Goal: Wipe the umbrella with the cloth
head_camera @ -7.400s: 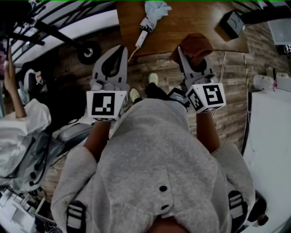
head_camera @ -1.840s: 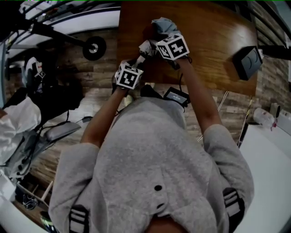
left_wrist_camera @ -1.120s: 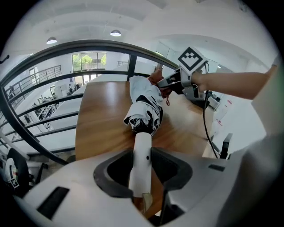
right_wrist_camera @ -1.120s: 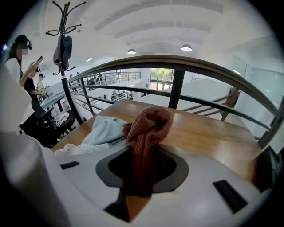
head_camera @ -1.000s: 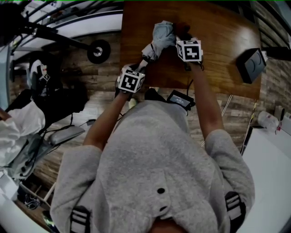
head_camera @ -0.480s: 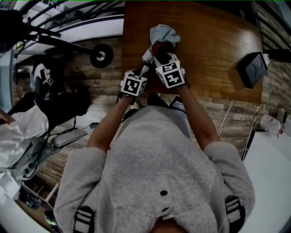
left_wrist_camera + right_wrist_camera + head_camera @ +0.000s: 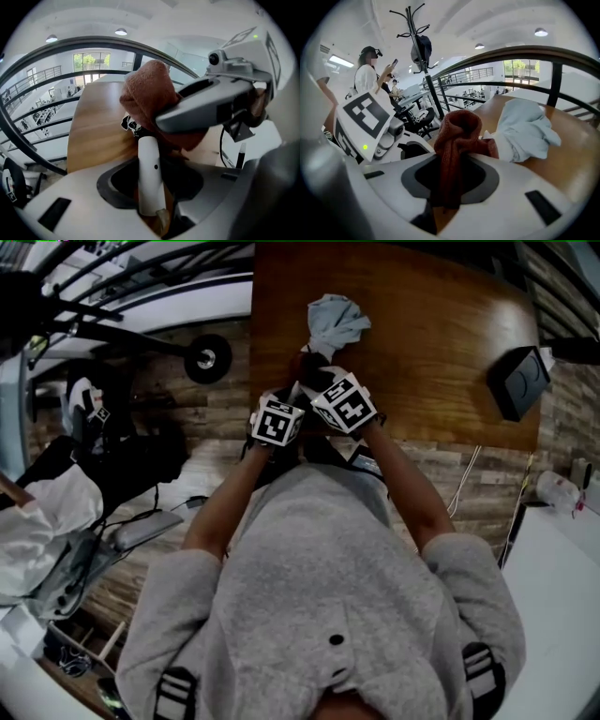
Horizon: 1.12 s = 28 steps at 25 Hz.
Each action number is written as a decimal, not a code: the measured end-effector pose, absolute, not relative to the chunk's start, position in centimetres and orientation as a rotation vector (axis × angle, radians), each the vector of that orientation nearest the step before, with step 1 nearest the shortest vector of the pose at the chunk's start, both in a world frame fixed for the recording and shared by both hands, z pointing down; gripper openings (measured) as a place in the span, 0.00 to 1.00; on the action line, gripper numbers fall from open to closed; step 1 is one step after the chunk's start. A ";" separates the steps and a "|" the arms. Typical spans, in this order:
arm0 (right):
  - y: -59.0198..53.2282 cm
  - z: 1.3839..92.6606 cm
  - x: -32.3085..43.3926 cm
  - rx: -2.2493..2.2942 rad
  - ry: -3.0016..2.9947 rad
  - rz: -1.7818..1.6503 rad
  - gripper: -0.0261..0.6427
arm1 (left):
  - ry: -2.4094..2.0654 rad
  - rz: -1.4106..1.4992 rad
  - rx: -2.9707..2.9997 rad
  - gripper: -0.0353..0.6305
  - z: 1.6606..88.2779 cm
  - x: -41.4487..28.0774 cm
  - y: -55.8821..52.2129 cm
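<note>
Rust-brown cloth point(image 7: 457, 126), knitted, is clamped in the closed jaws of the right gripper point(image 7: 452, 161), with its bunched end standing up at centre frame of the right gripper view. Umbrella point(image 7: 333, 320), folded, with a pale blue canopy, is laid on the wooden table point(image 7: 441, 324) at upper centre of the head view. Its white handle point(image 7: 150, 187) is gripped between the partly closed jaws of the left gripper point(image 7: 152, 164) at lower centre of the left gripper view. The cloth is seen just above the handle, close to the neck of the umbrella; contact cannot be confirmed. Risks, as judged: only the handle is secured, so the canopy may be dragged or rolled across the table if the cloth is pushed hard. The smooth handle may be twisted out of the grip. Loose folds may be snagged by the bunched cloth and left unwiped beneath. The two grippers, set very close together, may be knocked against each other.
</note>
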State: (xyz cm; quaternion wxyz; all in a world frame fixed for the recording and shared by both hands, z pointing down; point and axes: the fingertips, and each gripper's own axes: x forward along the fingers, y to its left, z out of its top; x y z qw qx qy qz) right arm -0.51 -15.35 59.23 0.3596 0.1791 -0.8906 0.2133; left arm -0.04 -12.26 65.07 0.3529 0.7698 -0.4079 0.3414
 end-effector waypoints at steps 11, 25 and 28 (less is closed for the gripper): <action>-27.8 56.9 6.6 0.881 -2.142 0.382 0.19 | -0.994 0.899 2.003 0.28 65.2 -0.9 -12.8; -33.7 56.6 6.4 0.933 -2.007 0.277 0.19 | -0.937 0.902 2.027 0.28 64.8 -0.2 -12.7; -31.8 56.5 3.2 0.868 -2.003 0.153 0.19 | -0.928 0.888 2.021 0.28 65.2 -0.4 -12.7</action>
